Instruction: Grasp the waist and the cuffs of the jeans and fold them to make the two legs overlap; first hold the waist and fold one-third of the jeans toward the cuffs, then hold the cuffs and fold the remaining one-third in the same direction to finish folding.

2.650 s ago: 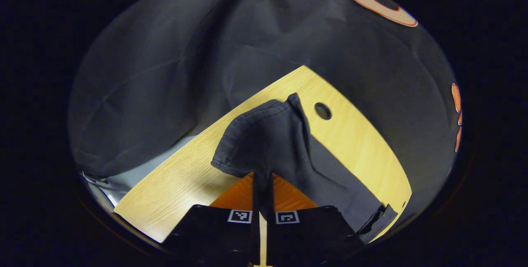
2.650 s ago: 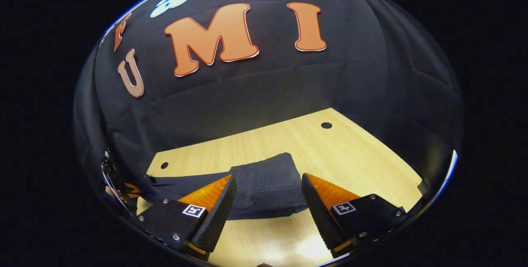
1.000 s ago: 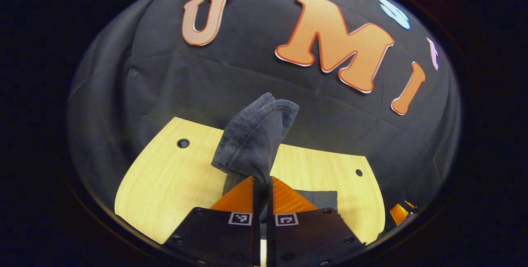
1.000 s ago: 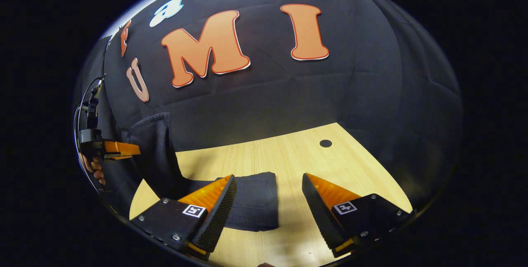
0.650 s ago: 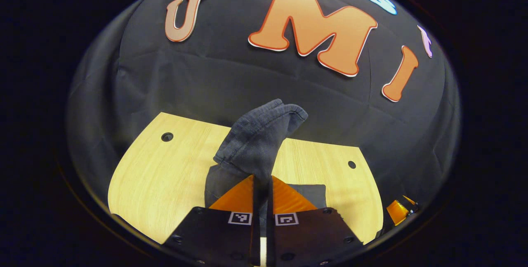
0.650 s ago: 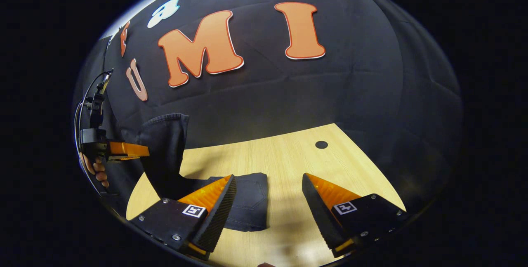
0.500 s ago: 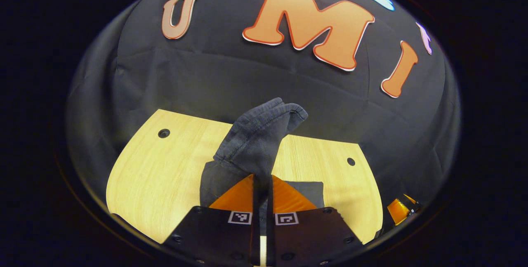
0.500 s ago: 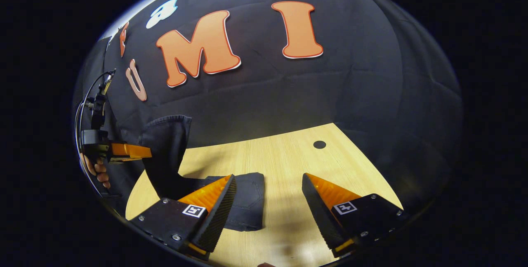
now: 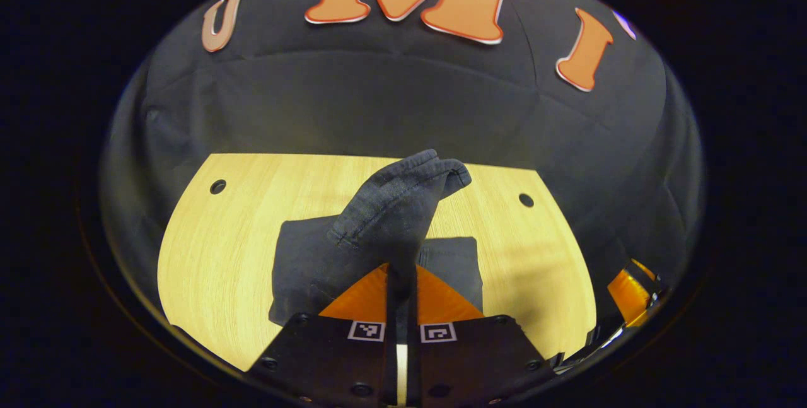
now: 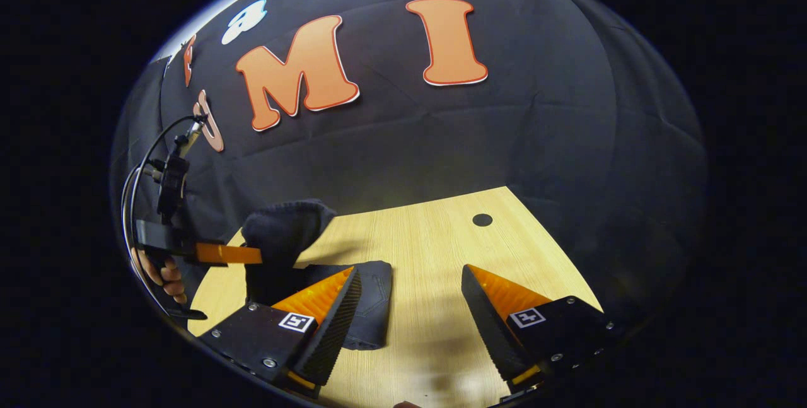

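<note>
L gripper point(image 9: 401, 282) jaws clamp the cuffs point(image 9: 403, 193), held up over the folded jeans point(image 9: 302, 263) on the desk point(image 9: 208, 250). R gripper point(image 10: 410, 307) jaws gape, empty. Lay cuffs square on the stack, edges aligned, before letting go.

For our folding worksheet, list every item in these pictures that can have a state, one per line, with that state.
jeans: partly folded on the table, cuff end lifted.
cuff end: pinched, raised above the folded part.
left gripper: jaws shut on the cuff end.
right gripper: jaws open, holding nothing, above the table.
</note>
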The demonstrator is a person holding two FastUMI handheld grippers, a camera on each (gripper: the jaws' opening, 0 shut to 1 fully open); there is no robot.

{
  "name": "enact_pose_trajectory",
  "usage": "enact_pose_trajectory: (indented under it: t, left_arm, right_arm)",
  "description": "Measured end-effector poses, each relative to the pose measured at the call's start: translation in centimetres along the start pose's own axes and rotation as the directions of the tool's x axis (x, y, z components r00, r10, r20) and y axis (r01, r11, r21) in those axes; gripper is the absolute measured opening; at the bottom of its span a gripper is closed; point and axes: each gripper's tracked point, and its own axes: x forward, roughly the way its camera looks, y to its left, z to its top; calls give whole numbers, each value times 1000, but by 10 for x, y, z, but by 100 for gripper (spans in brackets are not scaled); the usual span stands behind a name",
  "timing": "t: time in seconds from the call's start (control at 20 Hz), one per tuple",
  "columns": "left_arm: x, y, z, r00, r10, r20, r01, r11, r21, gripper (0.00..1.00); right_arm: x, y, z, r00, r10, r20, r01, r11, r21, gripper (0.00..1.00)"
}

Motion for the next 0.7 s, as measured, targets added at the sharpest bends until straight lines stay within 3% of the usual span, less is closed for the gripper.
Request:
enact_pose_trajectory:
  t: [0.2,0.35,0.4,0.6,0.7]
  left_arm:
    - [1,-16,-23,998,-12,-67,15,998,55,7]
    - [-15,-51,-15,988,-148,-40,150,988,47,22]
    - [-23,-58,-11,983,-183,-20,184,981,67,20]
    - [-60,-53,6,972,-217,85,208,972,111,60]
    - [-82,-38,17,965,-202,166,185,976,114,72]
  right_arm:
    - [-3,2,3,1000,13,11,-13,1000,4,96]
    - [-5,8,3,1000,21,13,-21,1000,0,96]
    - [-7,11,4,999,29,14,-29,1000,-1,96]
    - [-17,24,10,998,41,41,-41,999,-21,96]
    - [-25,32,19,996,43,80,-40,998,-40,97]
